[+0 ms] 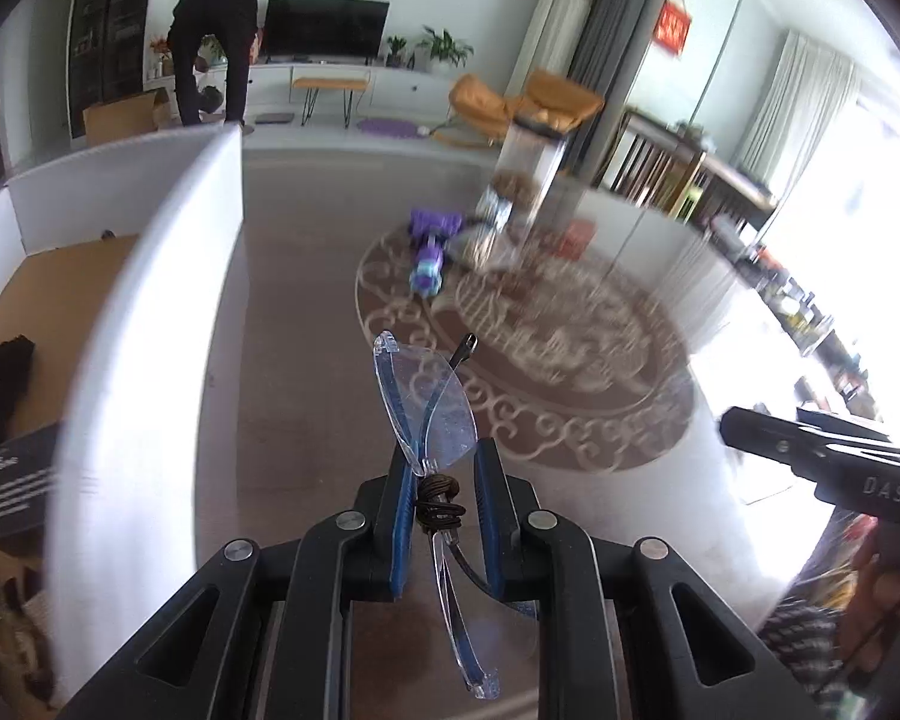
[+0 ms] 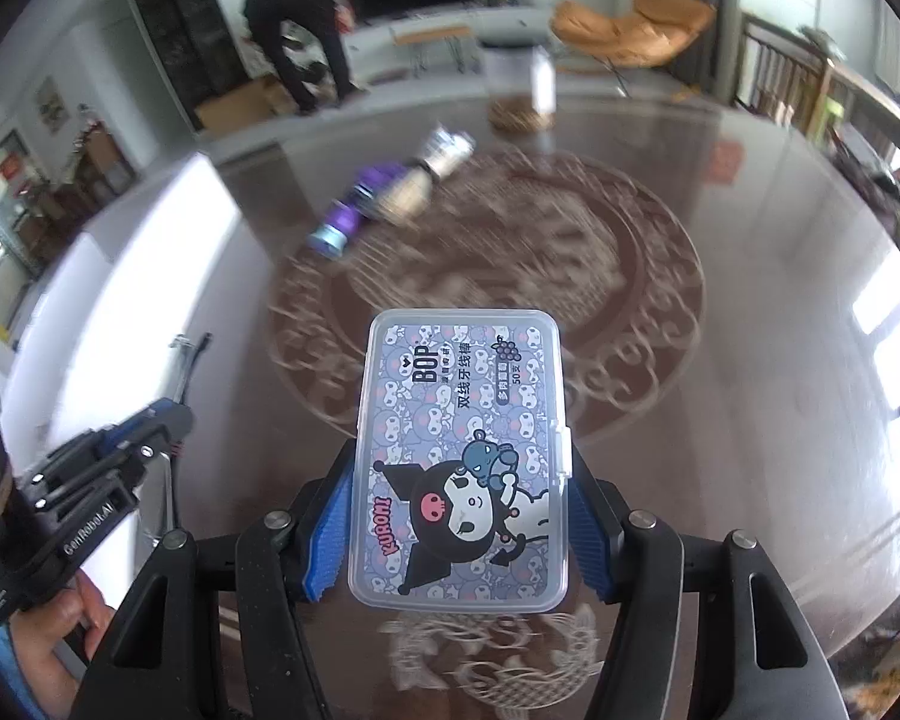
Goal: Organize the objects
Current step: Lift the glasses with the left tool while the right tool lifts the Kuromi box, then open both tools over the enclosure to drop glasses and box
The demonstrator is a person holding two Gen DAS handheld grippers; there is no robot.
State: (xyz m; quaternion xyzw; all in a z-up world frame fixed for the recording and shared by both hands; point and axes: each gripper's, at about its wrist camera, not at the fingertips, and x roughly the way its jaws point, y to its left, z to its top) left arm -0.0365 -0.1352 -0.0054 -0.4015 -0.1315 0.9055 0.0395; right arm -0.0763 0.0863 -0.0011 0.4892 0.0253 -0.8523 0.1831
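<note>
My left gripper (image 1: pixel 444 468) is shut on a pair of clear glasses with blue arms (image 1: pixel 429 402), held in the air above the brown table. It also shows at the left of the right wrist view (image 2: pixel 168 420). My right gripper (image 2: pixel 459 468) is shut on a clear plastic floss-pick box with a purple Kuromi label (image 2: pixel 462 456), held above the table. A purple toy (image 1: pixel 429 258) and a small bottle (image 2: pixel 447 150) lie at the far side of the table. A clear jar (image 1: pixel 525 174) stands behind them.
A white box wall (image 1: pixel 150 312) stands at the left, with a cardboard floor and dark items inside. The table has a round ornate pattern (image 2: pixel 492 300). A person in black (image 1: pixel 216 42) bends over near the TV stand.
</note>
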